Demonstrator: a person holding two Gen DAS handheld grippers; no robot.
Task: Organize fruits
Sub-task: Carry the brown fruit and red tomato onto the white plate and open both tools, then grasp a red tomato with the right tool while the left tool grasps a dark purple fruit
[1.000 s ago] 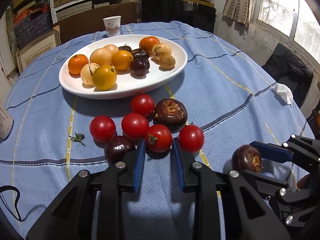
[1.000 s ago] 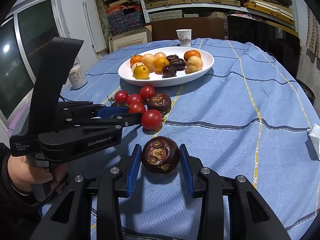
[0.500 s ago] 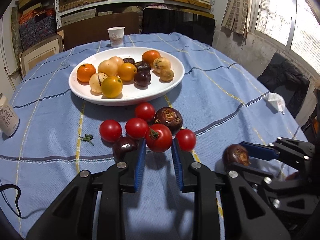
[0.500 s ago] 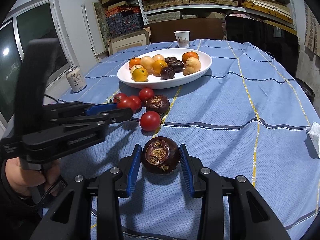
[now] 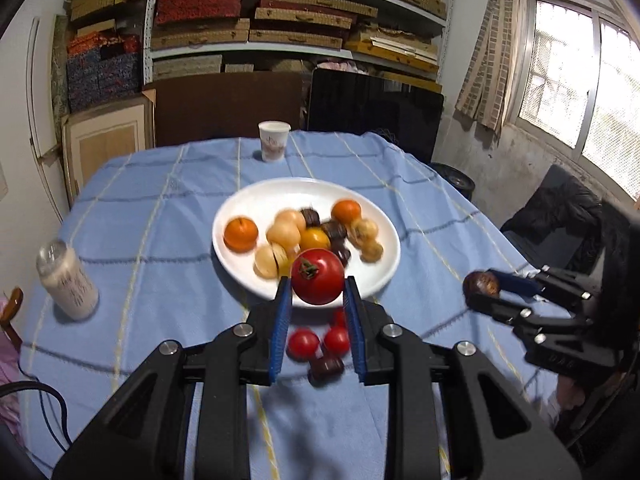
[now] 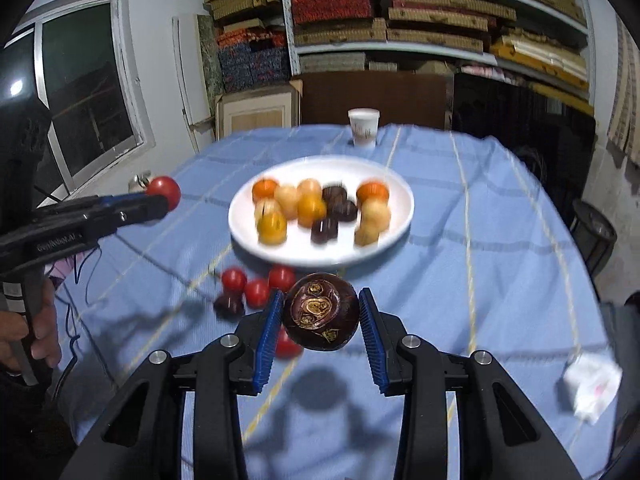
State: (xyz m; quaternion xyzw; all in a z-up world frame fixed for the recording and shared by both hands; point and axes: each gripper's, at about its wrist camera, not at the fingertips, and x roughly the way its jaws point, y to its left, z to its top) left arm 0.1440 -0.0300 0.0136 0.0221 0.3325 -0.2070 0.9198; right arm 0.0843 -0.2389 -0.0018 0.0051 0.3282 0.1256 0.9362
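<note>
Red and glossy, the tomato (image 5: 317, 276) sits pinched between the blue pads of the left gripper (image 5: 316, 300), held in the air in front of the white plate (image 5: 236, 264). Over on the right, the right gripper (image 6: 320, 312) is clamped on a dark brown water chestnut (image 6: 321, 316), also clear of the blue tablecloth (image 6: 500, 264). Orange, yellow and dark fruits crowd the plate; loose red tomatoes (image 6: 258, 292) lie just before it. Paper cup (image 5: 273, 141) at the far edge.

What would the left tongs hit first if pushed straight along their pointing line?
Probably the near rim of the white plate: the left tongs, shut on a red tomato, aim down at it. Depth is unclear through the fisheye.
</note>
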